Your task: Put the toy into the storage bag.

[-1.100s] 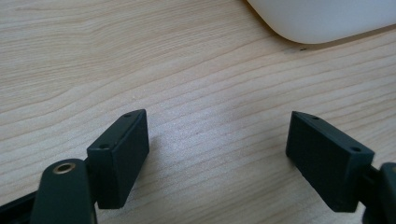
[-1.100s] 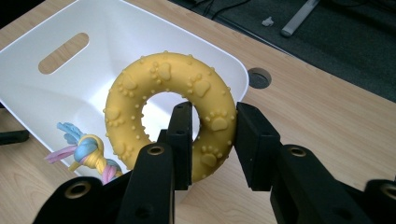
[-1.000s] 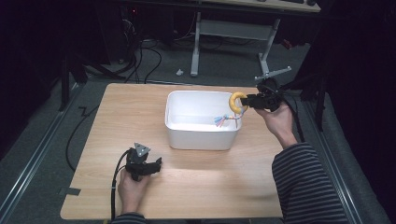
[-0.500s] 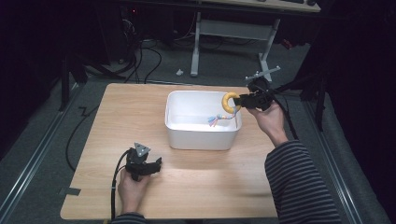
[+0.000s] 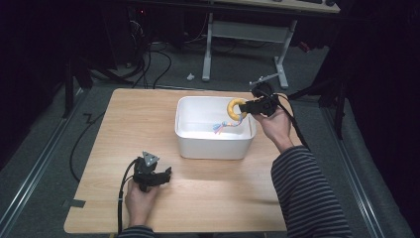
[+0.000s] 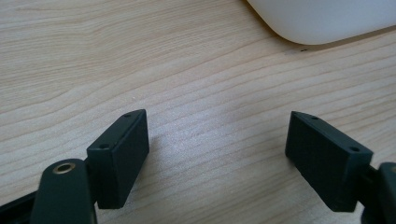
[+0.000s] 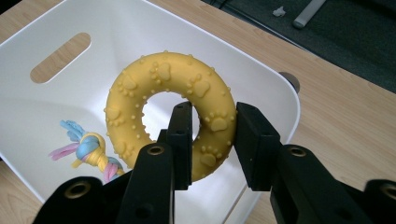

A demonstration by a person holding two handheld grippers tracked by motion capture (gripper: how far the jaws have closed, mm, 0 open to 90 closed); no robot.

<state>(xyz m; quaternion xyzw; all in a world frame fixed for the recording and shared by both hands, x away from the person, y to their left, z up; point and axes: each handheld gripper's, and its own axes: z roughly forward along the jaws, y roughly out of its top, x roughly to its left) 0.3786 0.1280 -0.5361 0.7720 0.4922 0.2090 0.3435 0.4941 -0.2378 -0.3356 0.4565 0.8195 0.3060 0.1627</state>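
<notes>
A yellow rubber ring toy (image 7: 170, 114) with paw prints and bumps hangs over the right side of the white bin (image 5: 190, 141). My right gripper (image 7: 212, 140) is shut on the ring's lower edge, one jaw through its hole. In the high view the right gripper (image 5: 250, 108) holds the ring (image 5: 235, 108) above the bin's right rim. A braided rope toy (image 7: 88, 151) in pastel colours lies on the bin floor. My left gripper (image 5: 151, 177) rests low over the table (image 5: 124, 129) near its front left, its jaws (image 6: 217, 161) open with bare wood between them.
The white bin (image 7: 60, 28) has a slot handle in its far wall. Its rounded corner (image 6: 322, 21) lies ahead of the left gripper. Beyond the table stand a desk frame (image 5: 242, 44) and floor cables (image 5: 158, 54). A round grommet (image 7: 290, 80) sits in the tabletop.
My right gripper has carried the yellow ring leftward and slightly down, from beyond the bin's right rim to over the bin. The left gripper has stayed still.
</notes>
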